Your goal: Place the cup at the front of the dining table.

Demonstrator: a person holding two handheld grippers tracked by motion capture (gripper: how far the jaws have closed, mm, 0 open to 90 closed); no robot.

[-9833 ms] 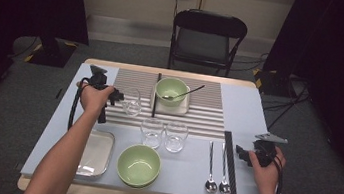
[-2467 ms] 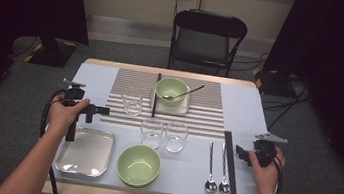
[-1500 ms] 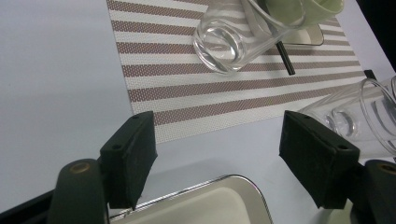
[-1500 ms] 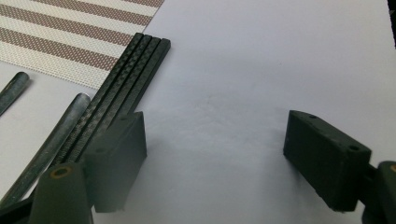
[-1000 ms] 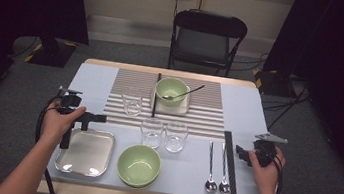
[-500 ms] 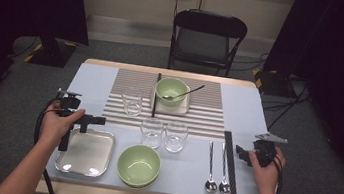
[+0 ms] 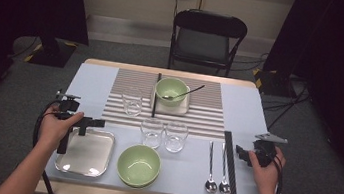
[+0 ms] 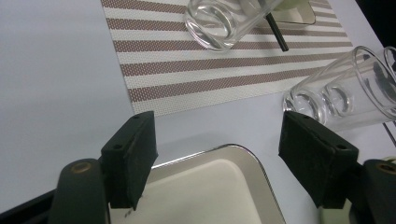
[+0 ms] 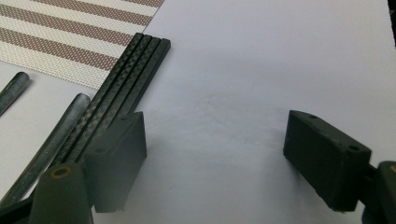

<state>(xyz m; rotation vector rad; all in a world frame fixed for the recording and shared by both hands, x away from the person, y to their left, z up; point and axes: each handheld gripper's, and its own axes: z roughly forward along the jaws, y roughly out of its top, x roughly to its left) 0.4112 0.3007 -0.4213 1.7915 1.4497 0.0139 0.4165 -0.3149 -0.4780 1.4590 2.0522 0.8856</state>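
Item 1, nearest: left hand-held gripper (image 7: 87, 123), held in the person's left hand (image 7: 55, 127). Change noted: about ten seconds back it was up by the lone clear drinking glass (image 7: 132, 101) on the brown-and-white striped placemat (image 7: 198, 114); since then it has drawn back toward the person and come down over the shallow square stainless-steel tray (image 7: 83, 153) at the counter's near left. Judged meaning: work at the glass is finished, and the tray is the thing now in hand. State: jaws spread wide, nothing between them.

Relation: in the left gripper view the tray's far rounded corner (image 8: 243, 151) lies between and just beyond the two black jaws, below them, with no contact visible. The tray itself is empty and flat on the pale counter (image 7: 90, 86).

Item 2, near centre: large empty pale-green bowl (image 7: 139, 165), just beside the tray's right edge.

Item 3, near right: right hand-held gripper (image 7: 242, 153), jaws spread, empty, low over bare counter. Unchanged across the interval. Beside its left jaw lie the black carbon-weave chopsticks (image 9: 122, 80) and two metal spoons (image 7: 218, 168).

Item 4, middle: pair of clear tumblers (image 7: 164, 134), side by side, at the placemat's near edge.

Item 5, far: smaller green bowl (image 7: 171, 89) with a spoon in it, on a small pale square plate (image 7: 184, 110); dark chopsticks alongside.
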